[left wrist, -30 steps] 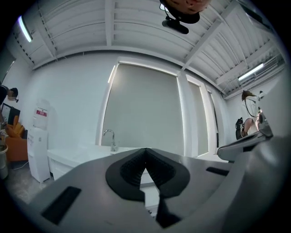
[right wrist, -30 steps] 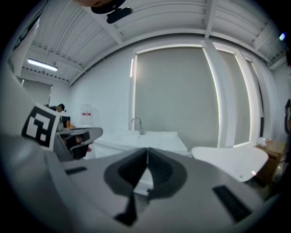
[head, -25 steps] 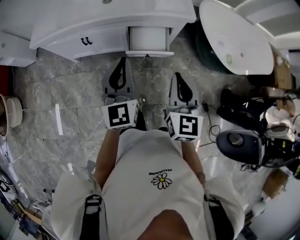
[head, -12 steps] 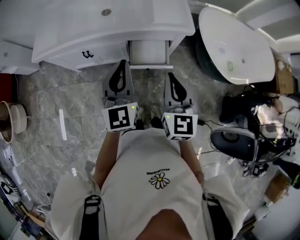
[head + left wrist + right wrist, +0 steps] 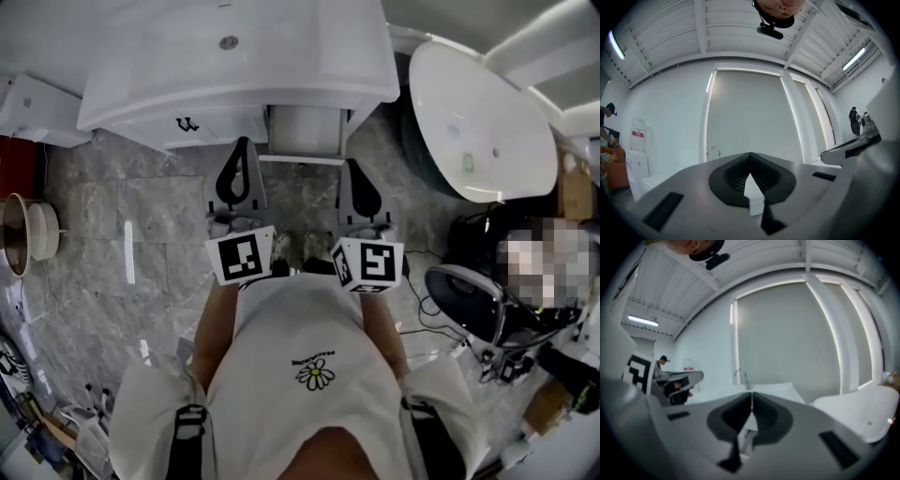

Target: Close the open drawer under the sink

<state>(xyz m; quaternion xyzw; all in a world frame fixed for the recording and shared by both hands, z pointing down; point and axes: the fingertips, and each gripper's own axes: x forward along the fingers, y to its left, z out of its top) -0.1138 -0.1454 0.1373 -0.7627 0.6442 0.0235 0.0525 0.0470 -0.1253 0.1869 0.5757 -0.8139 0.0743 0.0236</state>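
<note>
Approach step. The open drawer (image 5: 301,131) juts from the vanity under the sink (image 5: 281,47). The left tongs (image 5: 244,143) and right tongs (image 5: 355,167) flank its front, both pressed together and empty. Next, I'd say: tips onto the front panel, push straight in.

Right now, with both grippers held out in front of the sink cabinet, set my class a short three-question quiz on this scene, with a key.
1. True or false: the drawer under the sink is pushed fully in.
2. Pick one: the right gripper's fingers are A) wide apart, B) closed together with nothing between them, C) clamped on the drawer.
3. Short answer: what colour is the handle to the left of that drawer?

Key: 1 false, it sticks out from the cabinet; 2 B; 3 black.
</note>
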